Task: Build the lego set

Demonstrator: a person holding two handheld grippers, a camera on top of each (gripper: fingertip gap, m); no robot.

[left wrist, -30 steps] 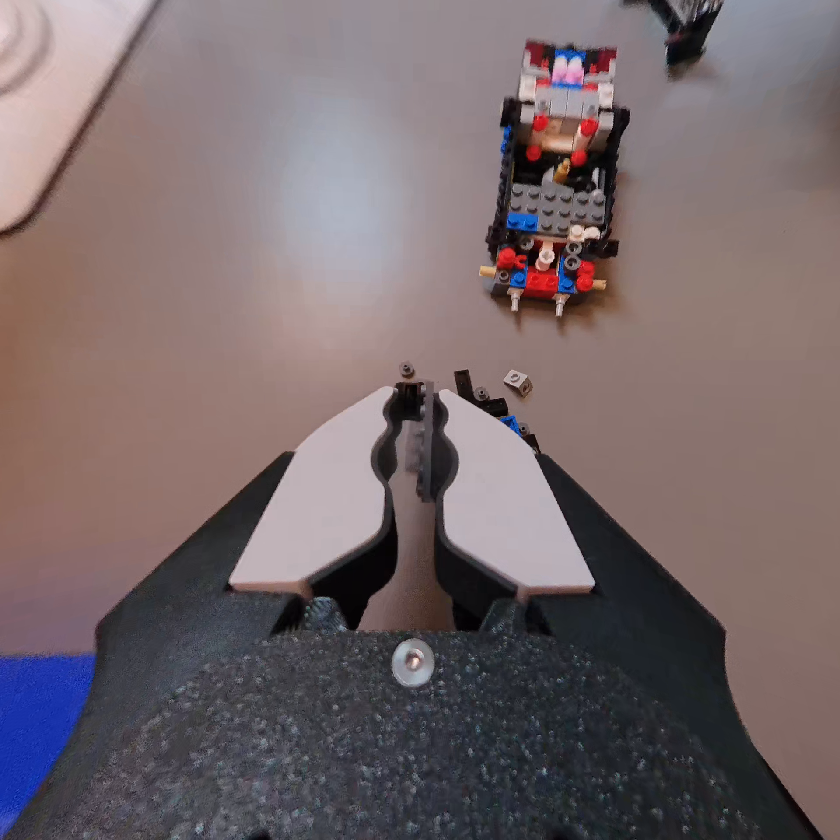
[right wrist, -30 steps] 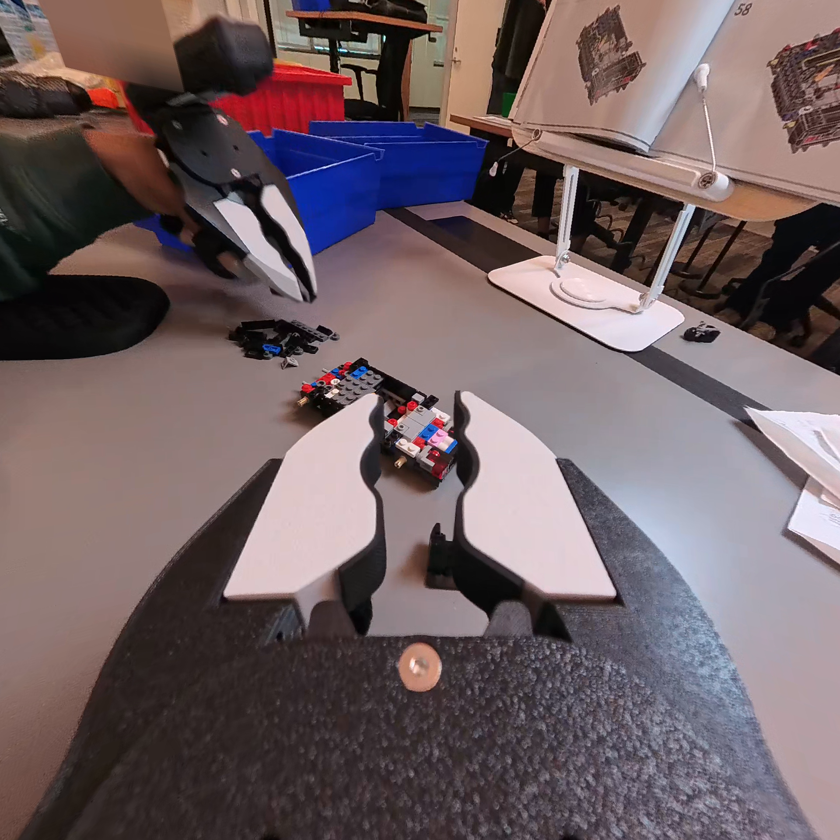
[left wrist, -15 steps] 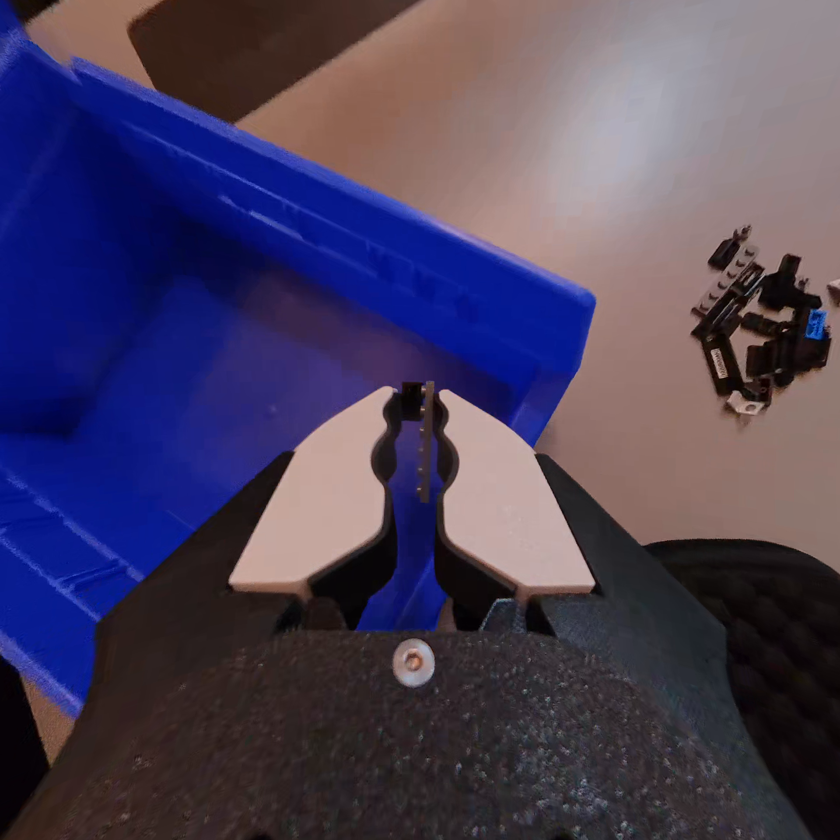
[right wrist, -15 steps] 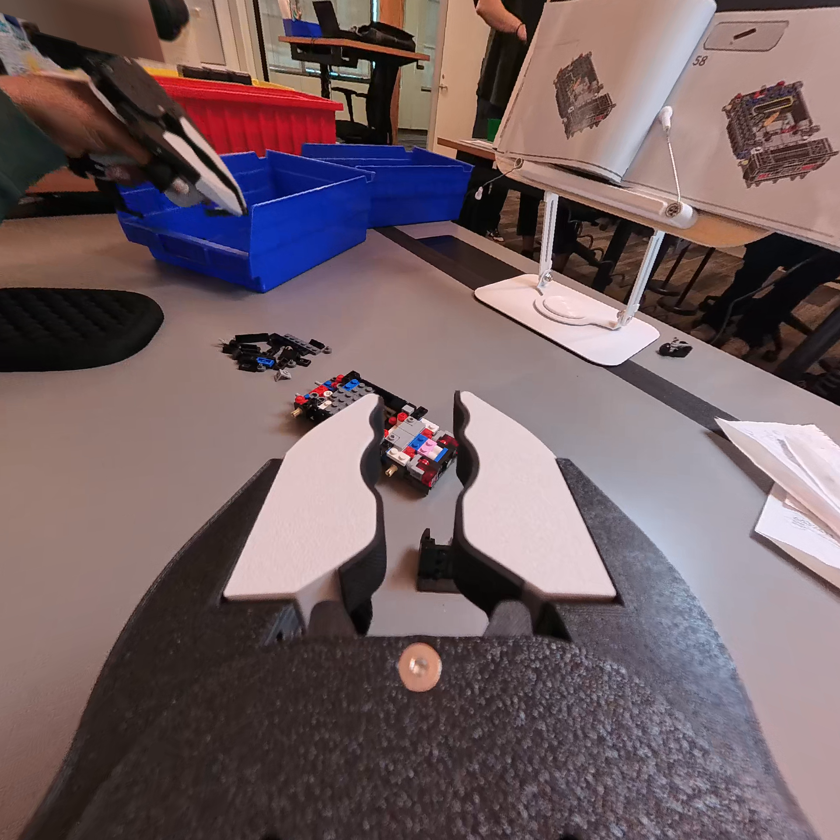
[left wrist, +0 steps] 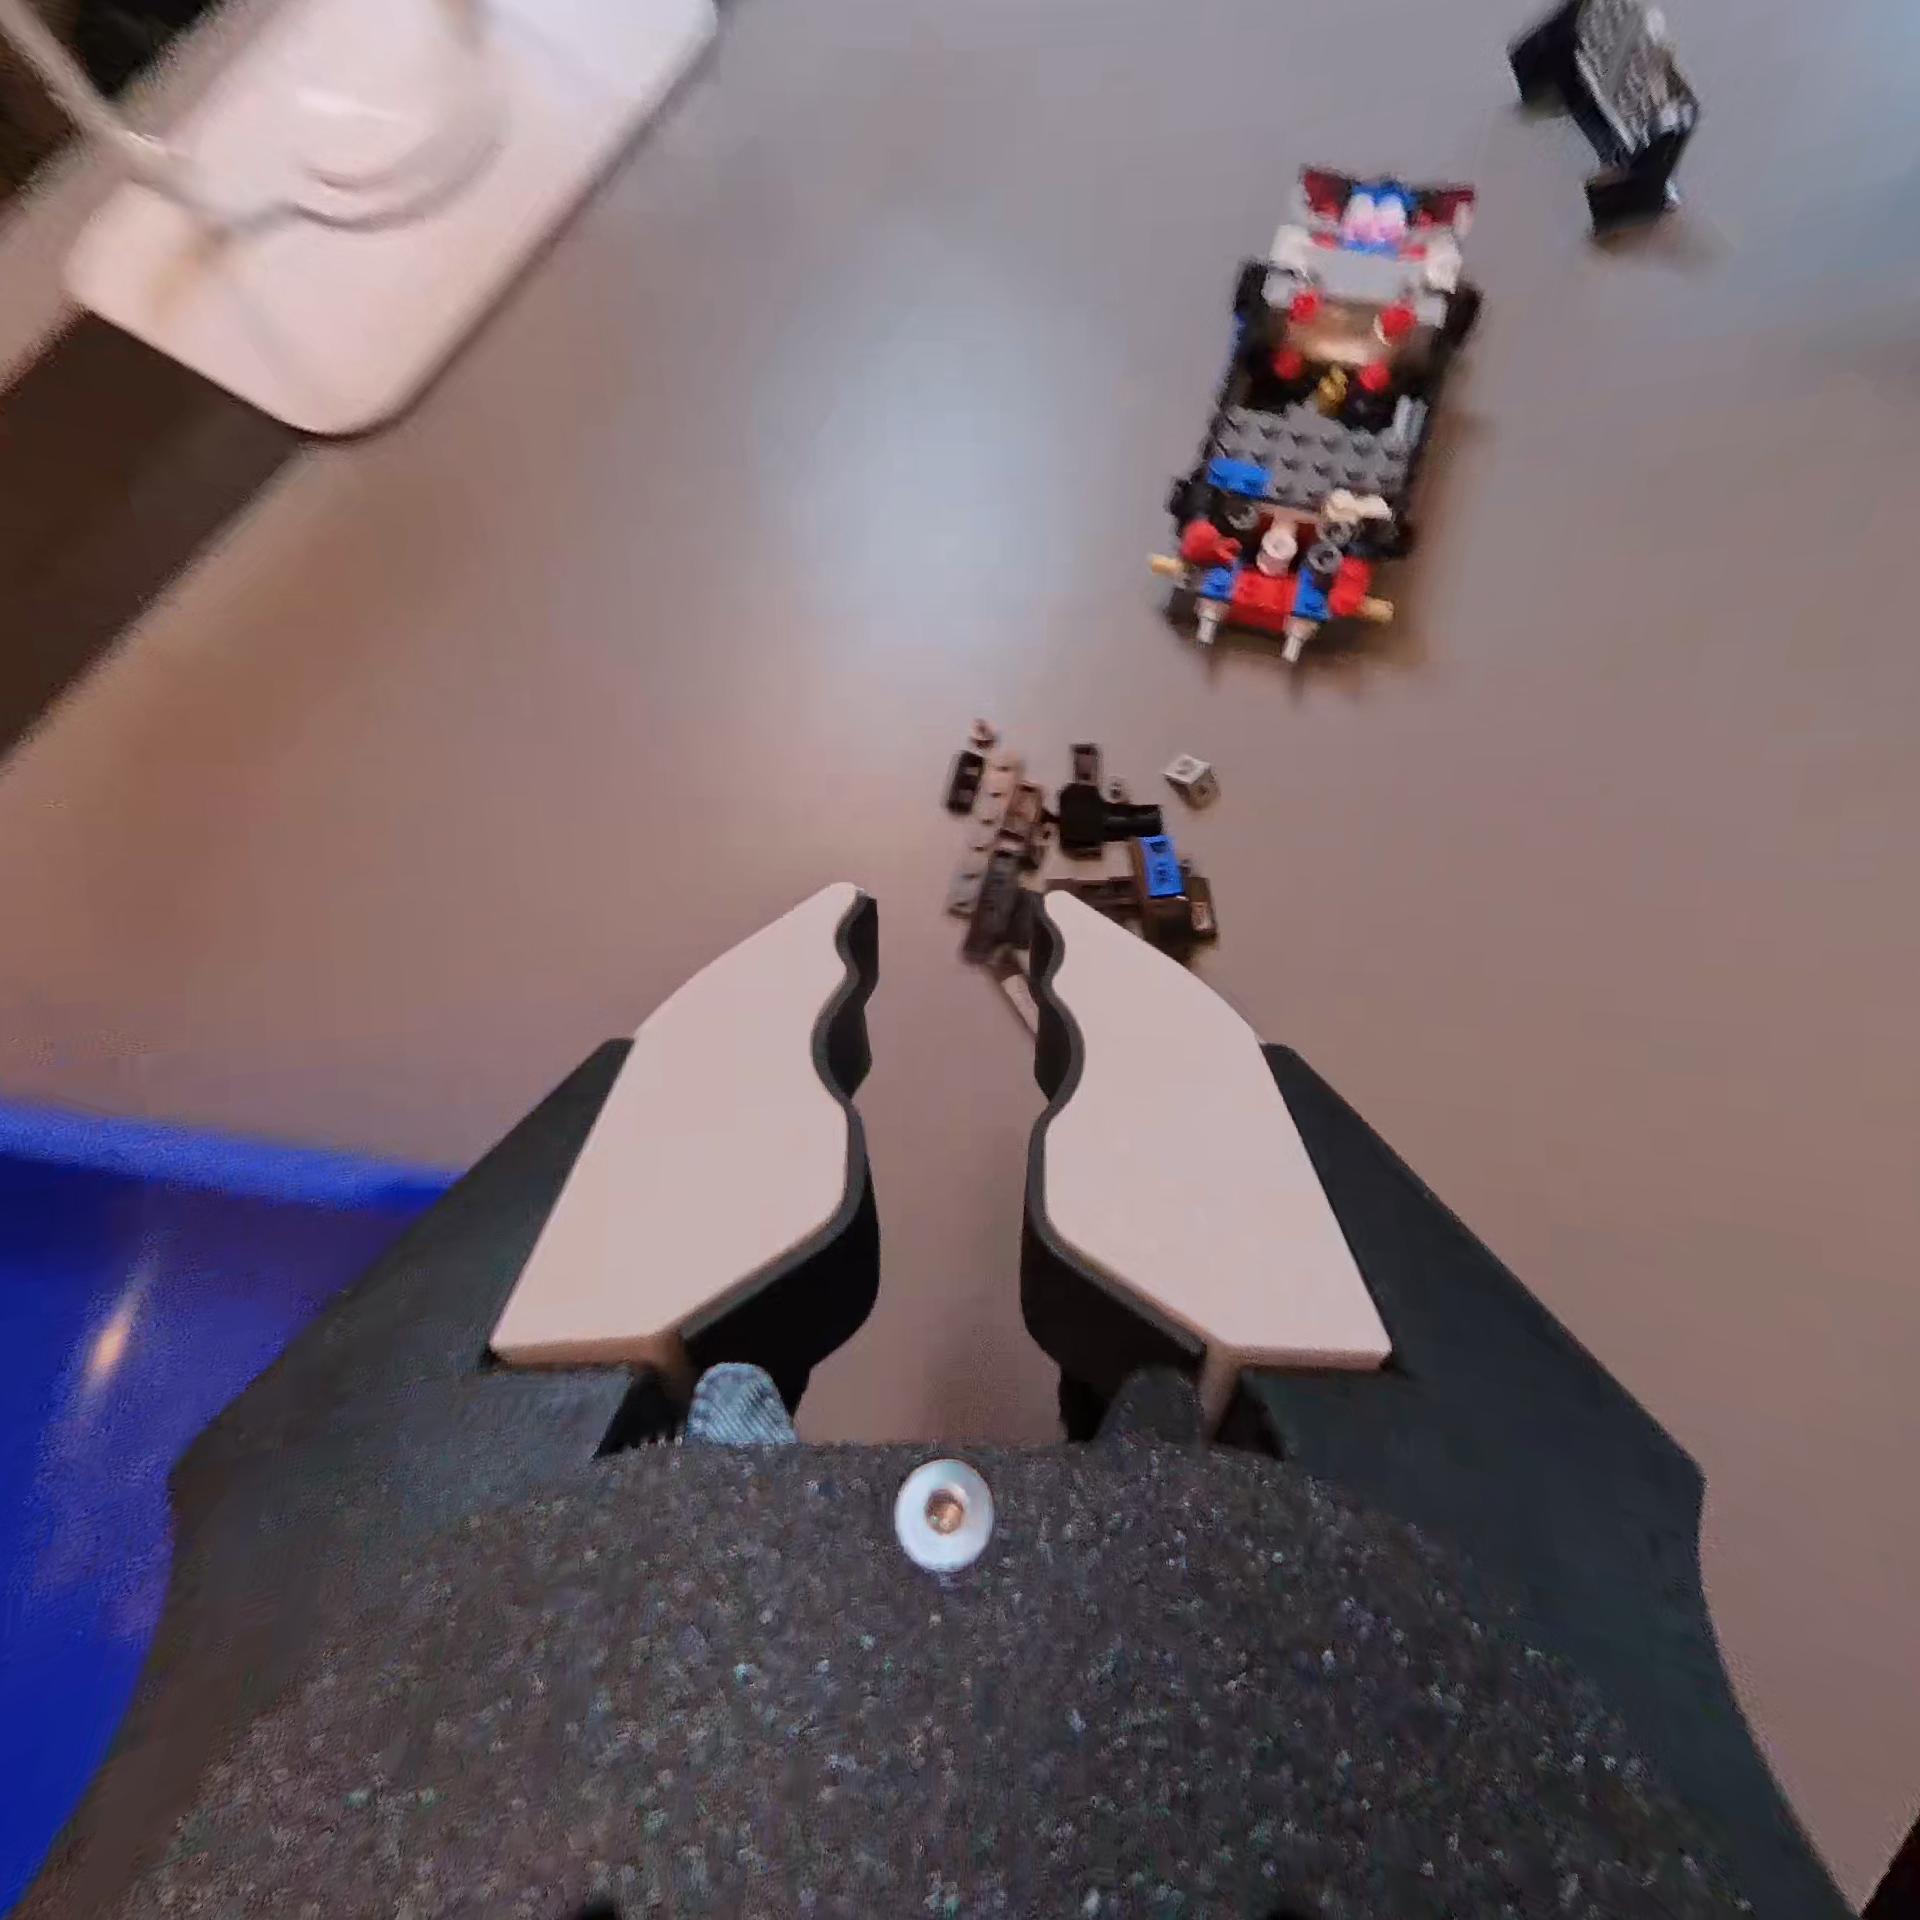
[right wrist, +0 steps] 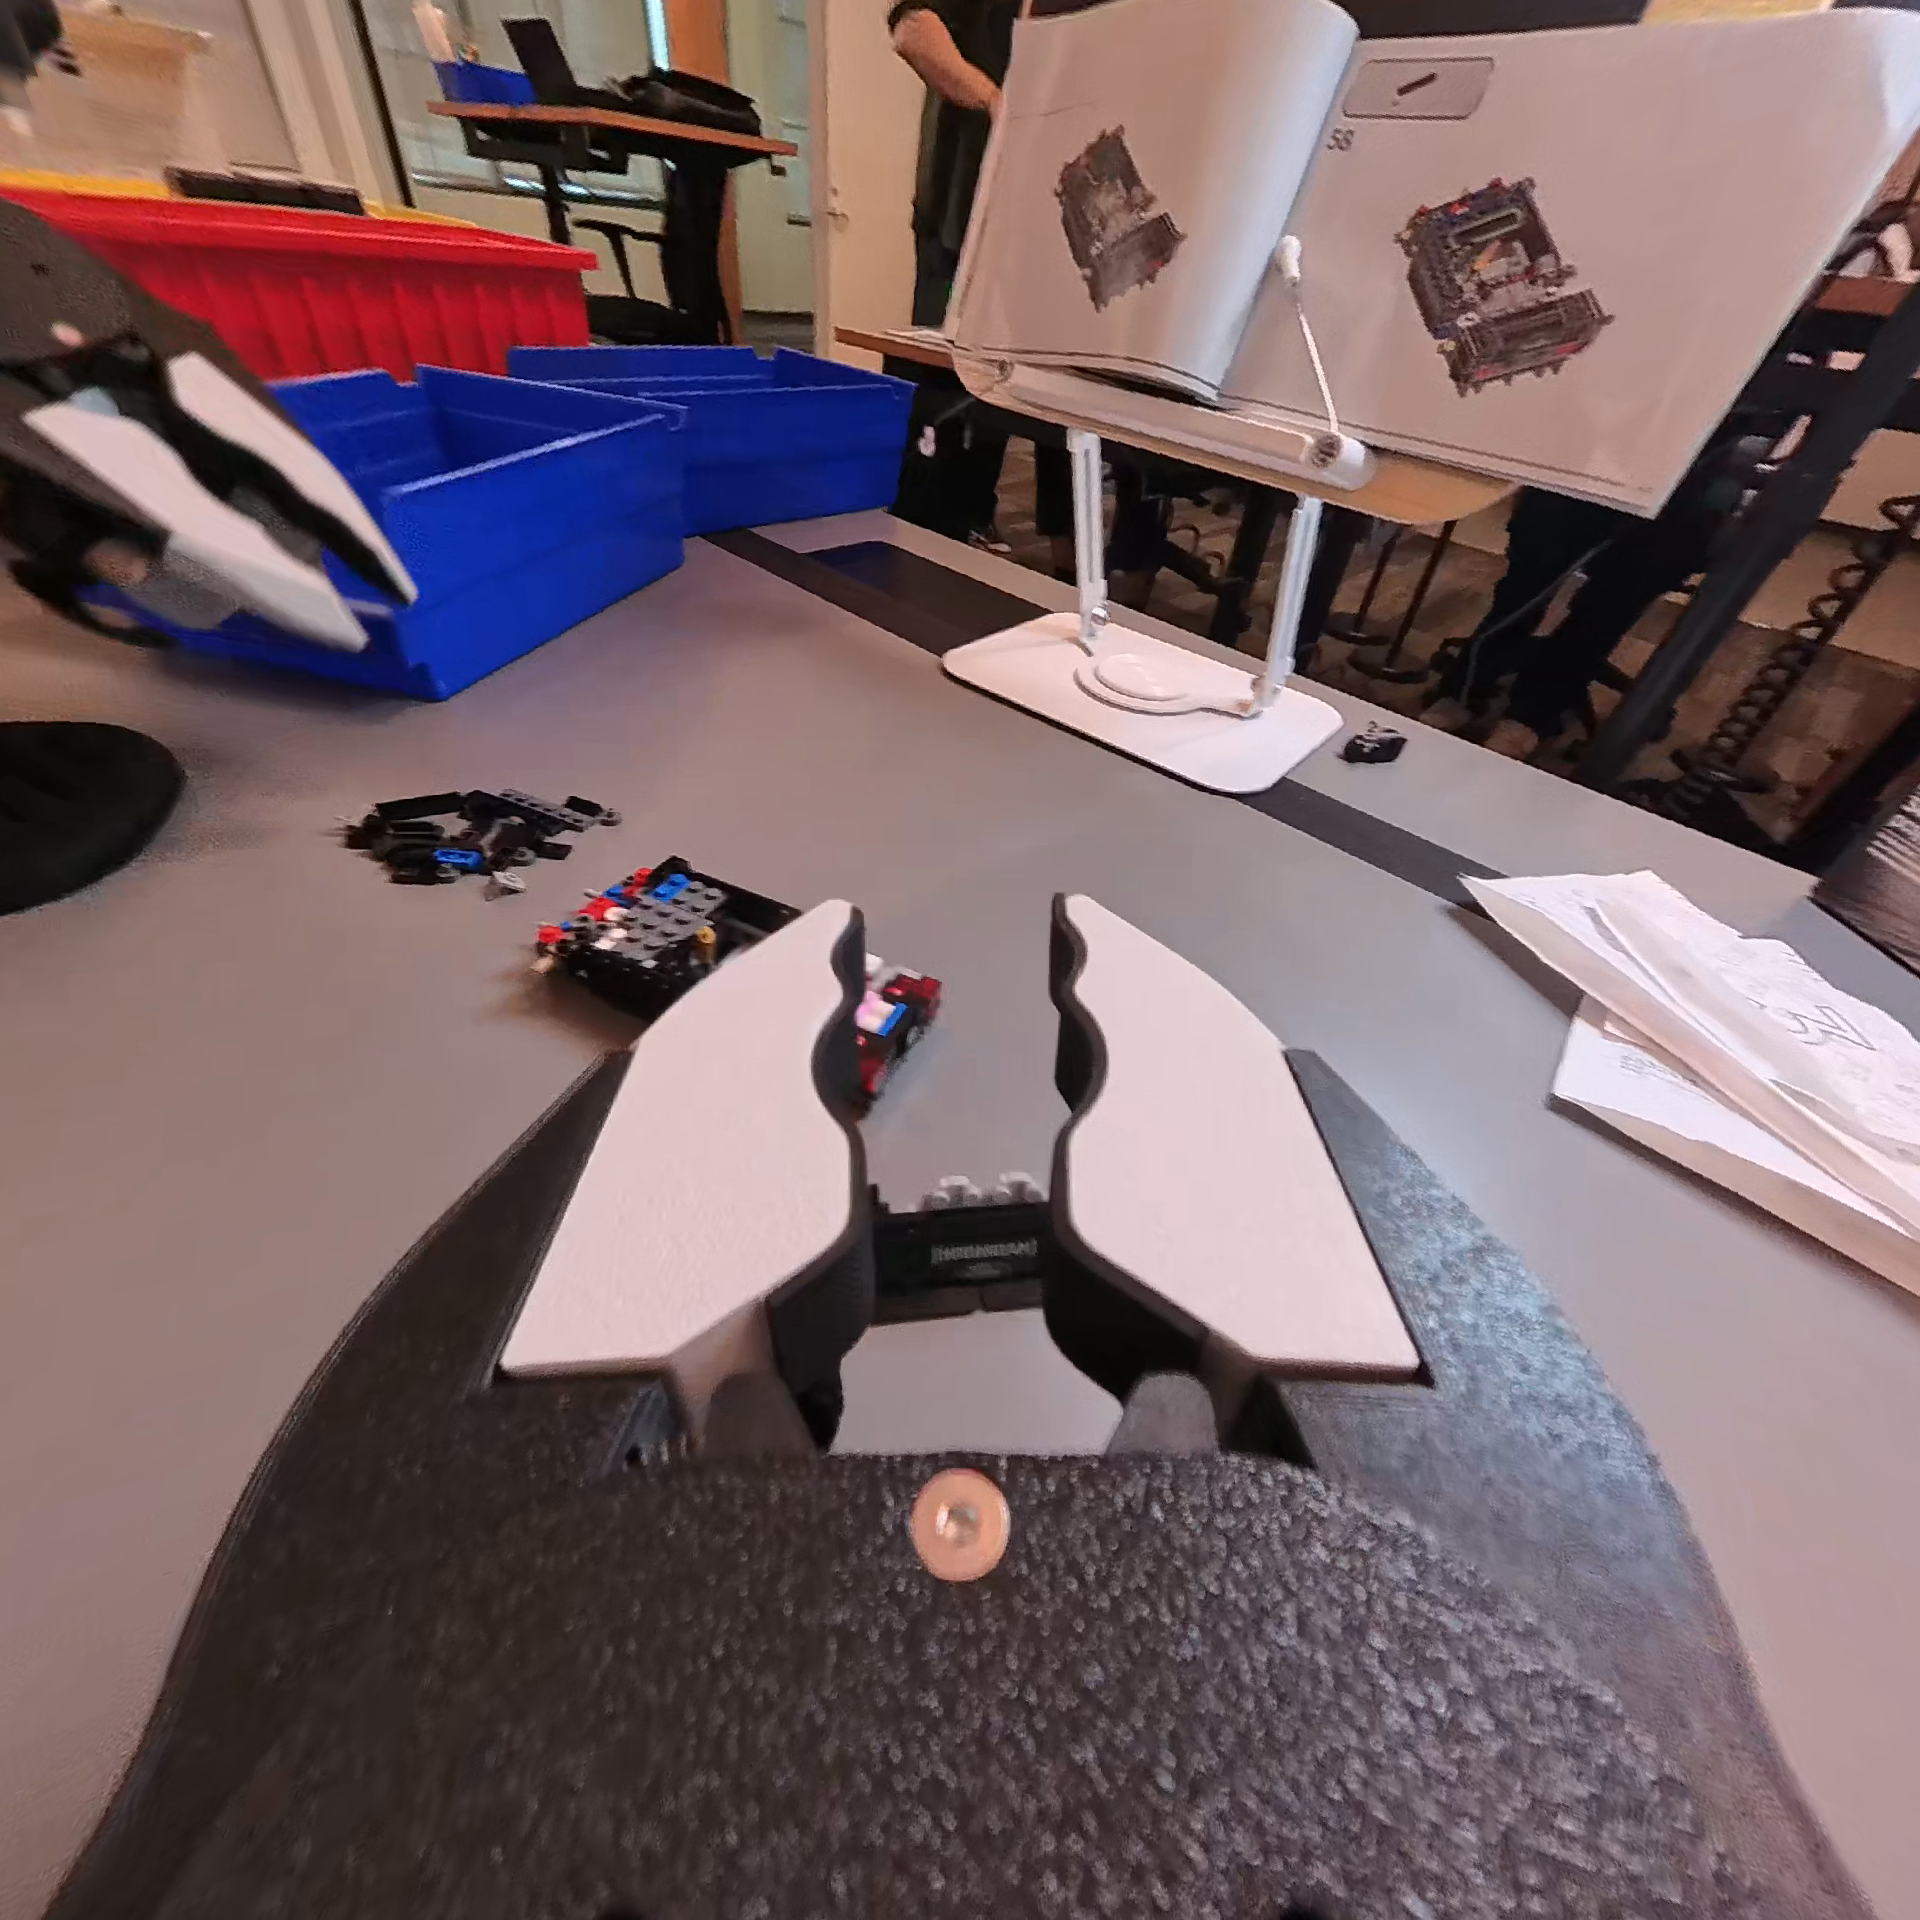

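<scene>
The partly built lego car [left wrist: 1320,416] stands on the grey table, also in the right wrist view [right wrist: 665,925]. A small pile of loose black, grey and blue pieces [left wrist: 1081,852] lies just ahead of my left gripper [left wrist: 956,909], which is open and empty above the table. It also shows in the right wrist view [right wrist: 384,618], by the blue bin. My right gripper [right wrist: 954,914] is open; the car lies just ahead, partly behind its left finger. A black sub-assembly [right wrist: 956,1247] with grey studs shows in the gap between its fingers, seemingly on the table.
Blue bins [right wrist: 540,540] and a red bin [right wrist: 312,281] stand at the back left. A white stand [right wrist: 1143,696] holds the open instruction book [right wrist: 1455,260]. Loose papers [right wrist: 1714,1039] lie at the right. A black pad [right wrist: 62,810] lies at the left. Left tips to right tips: about 30 centimeters. Left tips and right tips are each some 15 centimeters from the partly built lego car [left wrist: 1320,416]. Look for it in the right wrist view [right wrist: 686,927] too.
My left gripper swung over the blue bin with a dark grey plate, let it go, and came back over the table, open. My right gripper shifted right; the black sub-assembly now shows centred in its gap.
</scene>
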